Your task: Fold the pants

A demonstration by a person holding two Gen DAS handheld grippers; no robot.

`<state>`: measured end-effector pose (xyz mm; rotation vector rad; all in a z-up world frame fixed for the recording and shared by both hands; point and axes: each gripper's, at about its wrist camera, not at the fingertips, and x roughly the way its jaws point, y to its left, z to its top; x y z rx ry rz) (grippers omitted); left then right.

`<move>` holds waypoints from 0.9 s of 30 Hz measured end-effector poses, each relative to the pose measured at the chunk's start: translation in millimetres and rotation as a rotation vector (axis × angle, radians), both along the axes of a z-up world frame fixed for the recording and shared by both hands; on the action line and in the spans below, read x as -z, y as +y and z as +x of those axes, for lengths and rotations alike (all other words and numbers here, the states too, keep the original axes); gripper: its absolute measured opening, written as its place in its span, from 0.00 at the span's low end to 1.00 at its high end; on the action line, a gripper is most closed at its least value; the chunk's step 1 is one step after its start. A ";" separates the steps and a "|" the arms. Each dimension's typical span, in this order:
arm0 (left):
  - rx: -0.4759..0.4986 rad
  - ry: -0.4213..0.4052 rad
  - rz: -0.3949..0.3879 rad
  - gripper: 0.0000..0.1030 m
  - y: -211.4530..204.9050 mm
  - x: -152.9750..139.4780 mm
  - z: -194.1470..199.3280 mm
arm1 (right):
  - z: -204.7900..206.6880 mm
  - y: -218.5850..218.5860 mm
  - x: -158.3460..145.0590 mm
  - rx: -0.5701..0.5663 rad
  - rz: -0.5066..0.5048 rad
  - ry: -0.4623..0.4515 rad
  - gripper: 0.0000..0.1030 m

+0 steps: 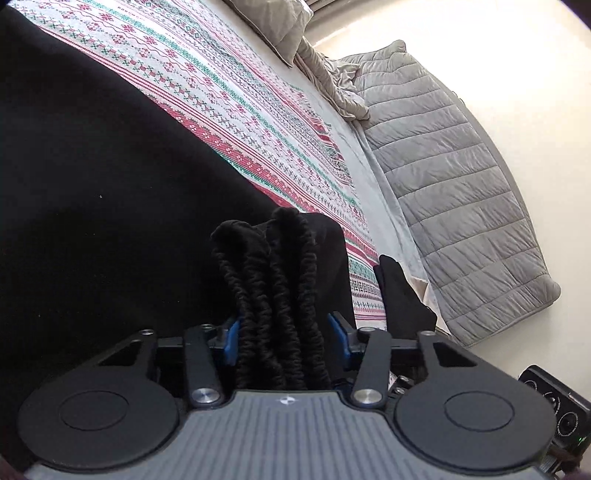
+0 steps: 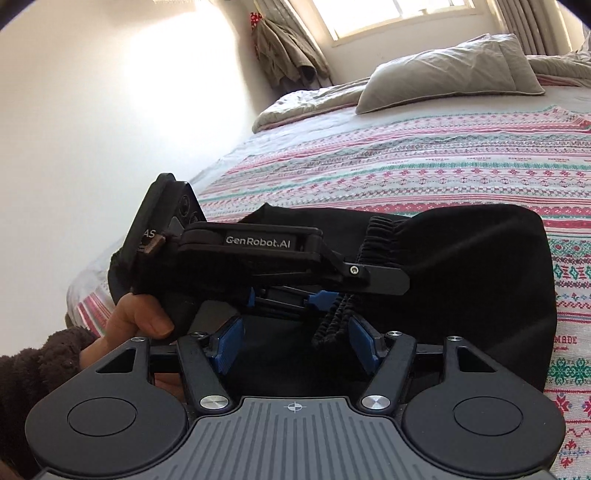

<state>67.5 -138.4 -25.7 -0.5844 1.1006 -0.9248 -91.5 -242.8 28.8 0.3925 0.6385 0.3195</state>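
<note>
The black pants (image 1: pixel 92 192) lie on the patterned blanket (image 1: pixel 229 96) on the bed. My left gripper (image 1: pixel 284 332) is shut on the gathered elastic waistband (image 1: pixel 273 288), which bunches between its blue pads (image 1: pixel 232 339). In the right wrist view the left gripper's body (image 2: pixel 258 243) crosses in front, holding the waistband (image 2: pixel 376 236). My right gripper (image 2: pixel 295 345) is open, its blue pads (image 2: pixel 229 345) wide apart, with a hanging bit of waistband (image 2: pixel 332 325) near its right pad. The pants (image 2: pixel 480 280) spread to the right.
Grey pillows (image 2: pixel 450 70) and a rumpled grey duvet (image 1: pixel 450 177) lie at the bed's far side. A white wall (image 2: pixel 110 110) runs beside the bed. A person's hand (image 2: pixel 136 317) in a brown fleece sleeve holds the left gripper. A window (image 2: pixel 399 14) is behind the bed.
</note>
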 end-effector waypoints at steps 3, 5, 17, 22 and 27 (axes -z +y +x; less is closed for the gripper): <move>-0.012 -0.011 0.025 0.42 2.3 -0.9 0.2 | -7.9 -7.6 -2.1 0.021 -0.002 -0.009 0.62; -0.022 -0.037 0.046 0.41 2.5 -3.7 -3.3 | -8.8 -11.4 -2.3 0.048 -0.012 -0.004 0.62; -0.098 -0.253 0.151 0.39 33.7 -46.8 -22.9 | -16.4 -27.5 -1.7 0.221 -0.088 -0.028 0.63; -0.142 -0.259 0.180 0.39 58.8 -54.9 -21.6 | -4.9 -24.2 6.2 0.284 -0.147 -0.016 0.63; -0.192 -0.239 0.220 0.39 93.4 -52.7 -17.1 | 3.5 -10.4 13.8 0.277 -0.235 -0.009 0.63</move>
